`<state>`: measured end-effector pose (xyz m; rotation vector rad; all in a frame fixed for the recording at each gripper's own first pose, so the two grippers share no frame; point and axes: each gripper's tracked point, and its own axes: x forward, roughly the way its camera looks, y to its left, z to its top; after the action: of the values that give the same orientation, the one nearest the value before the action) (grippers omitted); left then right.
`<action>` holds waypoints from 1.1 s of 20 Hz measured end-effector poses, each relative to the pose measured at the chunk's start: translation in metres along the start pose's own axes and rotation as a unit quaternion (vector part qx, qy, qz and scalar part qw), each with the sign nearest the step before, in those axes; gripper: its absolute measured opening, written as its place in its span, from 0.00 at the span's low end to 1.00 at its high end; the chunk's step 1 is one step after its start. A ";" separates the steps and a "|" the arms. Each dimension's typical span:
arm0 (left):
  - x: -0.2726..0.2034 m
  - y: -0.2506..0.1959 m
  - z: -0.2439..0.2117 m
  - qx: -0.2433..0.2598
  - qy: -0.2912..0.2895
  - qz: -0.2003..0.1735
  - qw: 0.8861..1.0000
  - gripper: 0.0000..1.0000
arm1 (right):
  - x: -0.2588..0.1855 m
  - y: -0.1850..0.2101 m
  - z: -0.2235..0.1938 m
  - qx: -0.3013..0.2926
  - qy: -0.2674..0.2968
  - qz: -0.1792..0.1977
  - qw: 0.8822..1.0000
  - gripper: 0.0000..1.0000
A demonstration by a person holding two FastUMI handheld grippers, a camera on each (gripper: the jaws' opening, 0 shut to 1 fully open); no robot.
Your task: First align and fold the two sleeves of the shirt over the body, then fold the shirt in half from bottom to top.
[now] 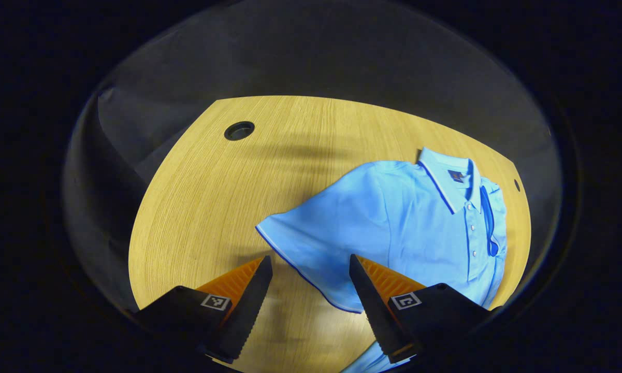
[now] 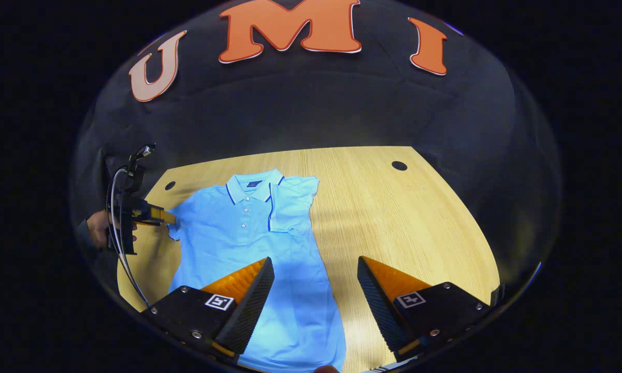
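Light blue polo shirt (image 2: 248, 243) lies flat, front up, on the wooden desk (image 2: 393, 223), collar (image 2: 254, 184) toward the booth wall, hem toward the right tongs' camera.

Right gripper view: one sleeve (image 2: 290, 204) is folded in over the body, lying just beside the button placket. Right tongs (image 2: 316, 290) are apart, hovering above the desk at the shirt's lower half; nothing between the fingers but shirt body and bare desk below. No contact with the fabric that I can see.

The other sleeve (image 1: 311, 243) is spread out to the side, unfolded, its edge on the desk. Left gripper view: left tongs (image 1: 311, 287) are apart, the sleeve's dark-trimmed cuff edge showing between the two fingers. Can't tell if they touch the cloth.

In the right gripper view the left tongs (image 2: 158, 215) sit at the far sleeve's edge, held by a hand (image 2: 98, 228), cable looping down from the unit.

Cable hole (image 1: 239, 130) in the desk, well apart from the shirt.
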<state>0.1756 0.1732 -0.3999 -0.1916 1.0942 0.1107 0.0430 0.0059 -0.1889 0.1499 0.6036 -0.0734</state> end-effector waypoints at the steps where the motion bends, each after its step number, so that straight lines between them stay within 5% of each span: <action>1: 0.003 0.000 -0.003 -0.005 0.007 0.003 1.000 0.96 | -0.002 -0.001 -0.001 0.000 0.000 0.000 1.000 0.98; 5: 0.007 -0.005 0.000 -0.003 0.012 0.019 1.000 0.91 | -0.008 -0.005 -0.003 -0.001 0.001 -0.006 1.000 0.98; 10: 0.009 -0.032 0.002 0.013 0.007 -0.011 1.000 0.11 | -0.011 -0.008 -0.011 0.006 0.004 -0.010 1.000 0.98; 22: -0.044 -0.131 0.047 0.093 -0.077 -0.126 0.985 0.07 | -0.029 -0.017 -0.033 0.021 0.012 -0.024 0.999 0.98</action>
<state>0.2205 0.0553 -0.3268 -0.1494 0.9126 -0.2000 -0.0011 -0.0046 -0.2006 0.1774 0.6302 -0.1301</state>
